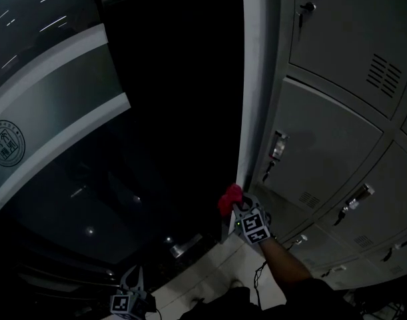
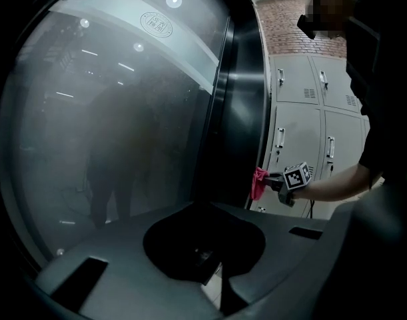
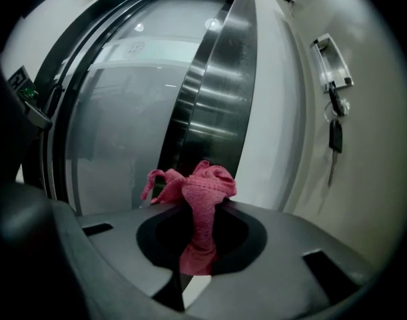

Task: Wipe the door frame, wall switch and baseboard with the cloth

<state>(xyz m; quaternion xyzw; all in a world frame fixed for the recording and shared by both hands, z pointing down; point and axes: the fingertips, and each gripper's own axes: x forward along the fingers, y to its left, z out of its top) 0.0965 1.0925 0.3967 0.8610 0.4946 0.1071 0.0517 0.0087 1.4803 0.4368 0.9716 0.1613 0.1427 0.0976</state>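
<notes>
The crumpled pink-red cloth [image 1: 229,198] is pinched in the right tongs [image 1: 235,209], its bunched end pressed against the lower stretch of the pale grey upright door frame [image 1: 254,79], well above the floor. In the right gripper view the cloth [image 3: 200,191] runs up out of the clenched right tongs [image 3: 198,255] and flares into a ruffled head. That head sits in front of a brushed-steel strip [image 3: 215,105], with the frame's pale face [image 3: 278,112] just to the right of it. A bare forearm [image 1: 287,261] reaches up to these tongs from the lower right.

The left tongs [image 1: 132,276] hang low, well apart from the cloth, and point at the dark glass door. In their own view the left tongs [image 2: 214,272] are clenched with nothing between them, and the cloth [image 2: 258,183] shows small at the frame's edge.

Left of the frame stands the large dark glass door [image 1: 170,112], crossed by a frosted band with a round emblem [image 1: 6,143]. Right of the frame is a bank of grey metal lockers [image 1: 336,132]; a key [image 3: 335,136] hangs from one lock. Pale floor tiles [image 1: 210,272] lie below.
</notes>
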